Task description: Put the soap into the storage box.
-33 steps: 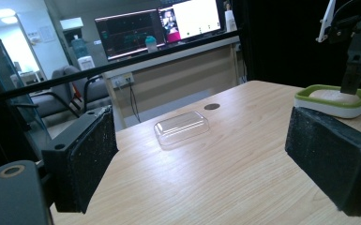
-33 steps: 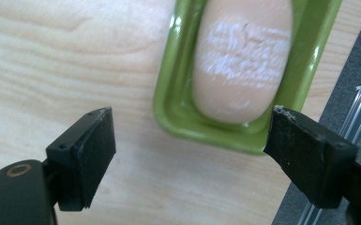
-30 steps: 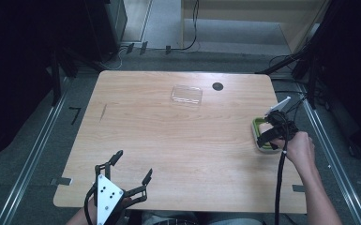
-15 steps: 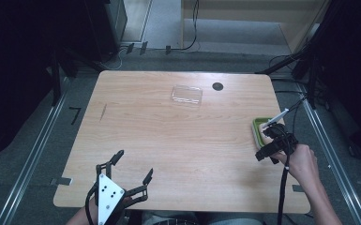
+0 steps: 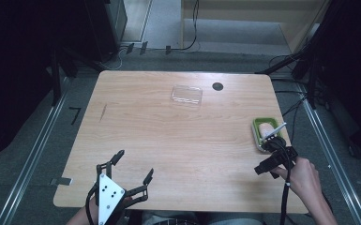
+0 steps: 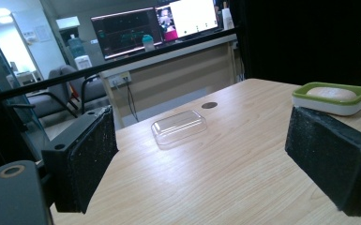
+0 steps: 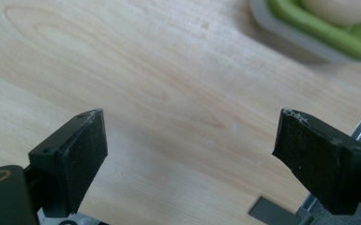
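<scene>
Item: green soap dish [image 5: 265, 133] with pale soap, sitting at the desk [image 5: 169, 136] right edge. My right gripper [image 5: 273, 161] is hovering just on my side of the dish, fingers [image 7: 77, 154] spread, empty, the nearer hand. My left gripper [image 5: 131, 176] is waiting well apart from the dish, fingers spread. Clear lid [image 5: 186, 94] is lying beyond the dish, to its left

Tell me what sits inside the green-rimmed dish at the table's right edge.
The green-rimmed dish holds a pale, rounded bar, likely soap. The dish floor beneath the bar is hidden by it and the rim.
</scene>
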Demonstrator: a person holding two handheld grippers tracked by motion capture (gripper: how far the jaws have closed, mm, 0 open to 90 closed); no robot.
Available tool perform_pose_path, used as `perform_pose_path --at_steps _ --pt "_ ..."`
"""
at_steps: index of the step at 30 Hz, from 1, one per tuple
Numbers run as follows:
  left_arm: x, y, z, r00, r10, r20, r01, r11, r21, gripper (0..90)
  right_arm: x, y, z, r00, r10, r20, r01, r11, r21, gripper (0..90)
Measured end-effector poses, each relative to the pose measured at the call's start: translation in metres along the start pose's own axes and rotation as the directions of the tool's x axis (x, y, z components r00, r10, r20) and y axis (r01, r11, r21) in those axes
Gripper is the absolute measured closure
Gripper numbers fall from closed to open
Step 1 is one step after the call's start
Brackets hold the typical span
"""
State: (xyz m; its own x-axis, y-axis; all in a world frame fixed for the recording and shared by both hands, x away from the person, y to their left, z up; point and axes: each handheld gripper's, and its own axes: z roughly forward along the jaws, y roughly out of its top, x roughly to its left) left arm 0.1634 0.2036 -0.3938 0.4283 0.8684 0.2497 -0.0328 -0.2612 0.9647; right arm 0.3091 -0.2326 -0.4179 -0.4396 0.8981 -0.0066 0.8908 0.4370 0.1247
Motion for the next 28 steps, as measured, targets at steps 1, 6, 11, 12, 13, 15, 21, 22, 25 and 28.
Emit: perform_pose_path --at_steps 1,6,11,12,13,15,21,22,25,28 --pt "0.0 0.0 0.0 1.0 -0.001 0.001 0.001 1.0 0.0 9.9 0.001 -0.002 0.001 1.0 0.0 0.001 0.0 1.0 0.002 10.4" --pt "0.0 0.0 0.001 1.0 0.0 0.005 0.0 1.0 0.001 9.9 0.007 -0.014 0.007 0.9998 -0.018 -0.004 0.018 1.0 0.001 10.4" --pt "0.0 0.0 0.001 1.0 0.001 0.006 -0.001 1.0 0.0 9.9 0.014 -0.023 0.015 0.9996 -0.026 -0.012 0.026 0.999 0.02 10.4" --pt "0.0 0.0 0.001 1.0 0.001 0.006 -0.001 1.0 0.0 9.9 0.014 -0.025 0.017 0.9994 -0.032 -0.009 0.032 0.999 0.02 10.4" --pt "0.0 0.0 0.001 1.0 0.0 0.006 0.0 1.0 -0.001 9.9 0.016 -0.026 0.019 0.9995 -0.031 -0.009 0.031 0.999 0.023 10.4" --pt "0.0 0.0 0.002 1.0 -0.002 0.005 0.002 1.0 -0.002 9.9 0.017 -0.029 0.021 0.9993 -0.036 -0.01 0.036 0.999 0.028 10.4" --pt "0.0 0.0 0.002 1.0 -0.003 0.007 0.003 1.0 -0.004 9.9 0.024 -0.044 0.029 0.9988 -0.044 -0.022 0.044 0.999 0.023 10.4" --pt "0.0 0.0 0.002 1.0 -0.004 0.006 0.004 1.0 -0.003 9.9 0.025 -0.046 0.03 0.9987 -0.042 -0.028 0.042 0.999 0.023 10.4" --pt "0.0 0.0 0.002 1.0 -0.001 0.005 0.001 1.0 -0.004 9.9 0.027 -0.053 0.031 0.9989 -0.04 -0.026 0.04 0.999 0.018 10.4" --pt "0.0 0.0 0.002 1.0 -0.001 0.004 0.001 1.0 -0.004 9.9 0.026 -0.056 0.031 0.9989 -0.044 -0.018 0.044 0.999 0.015 11.5"
